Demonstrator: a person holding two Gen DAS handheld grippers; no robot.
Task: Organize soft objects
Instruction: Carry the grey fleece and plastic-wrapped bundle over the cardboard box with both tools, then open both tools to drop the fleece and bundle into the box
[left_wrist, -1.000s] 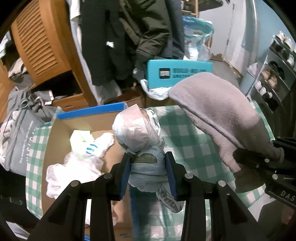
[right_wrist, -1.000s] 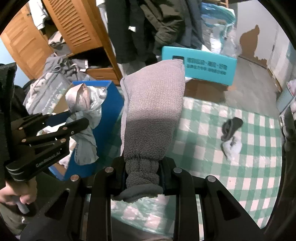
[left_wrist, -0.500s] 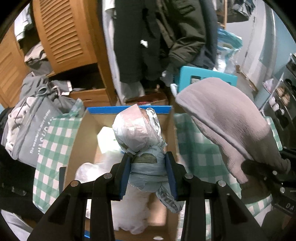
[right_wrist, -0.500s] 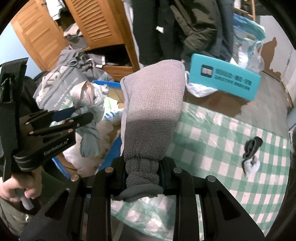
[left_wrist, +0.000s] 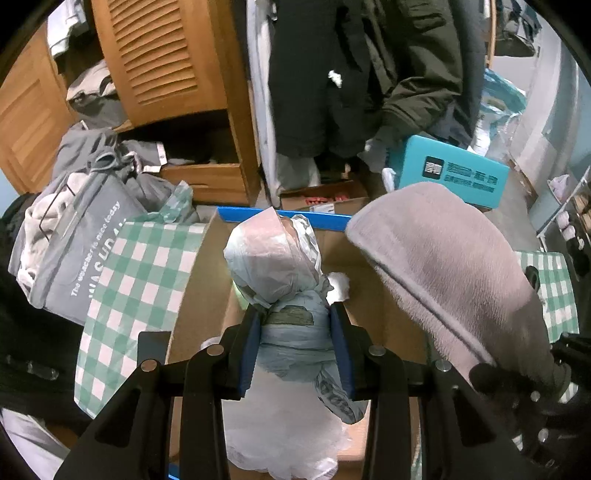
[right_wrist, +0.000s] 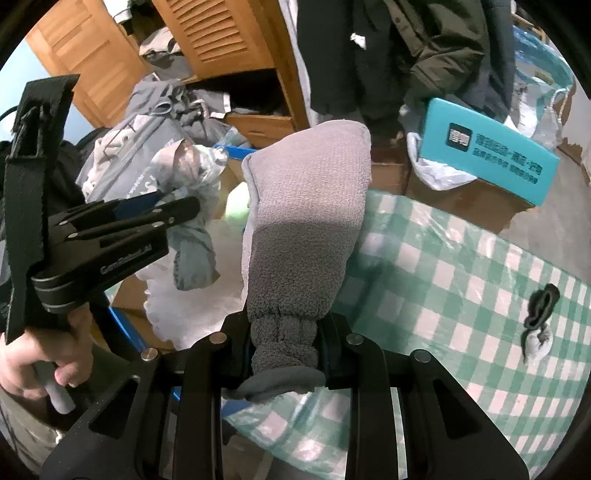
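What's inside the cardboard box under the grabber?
Inside the cardboard box, white crinkly plastic bags and something pale green show. The bundled bag in the left gripper covers the rest.

Grey mitt (right_wrist: 306, 221): nubby fleece cloth, matt, ribbed cuff. Pale bundle (left_wrist: 280, 280): thin crinkled plastic film, faint sheen. Both hand-held grippers: matt black plastic, bare metal rivets; left hand-held gripper (left_wrist: 295, 347) has smooth blue pads. Box (left_wrist: 207, 295): plain brown cardboard, glossy blue rim. Counter cover (right_wrist: 461, 266): green-white check, slick sheen. Cabinet (left_wrist: 162, 59): varnished louvred wood. Teal carton (right_wrist: 491, 147): smooth printed card.
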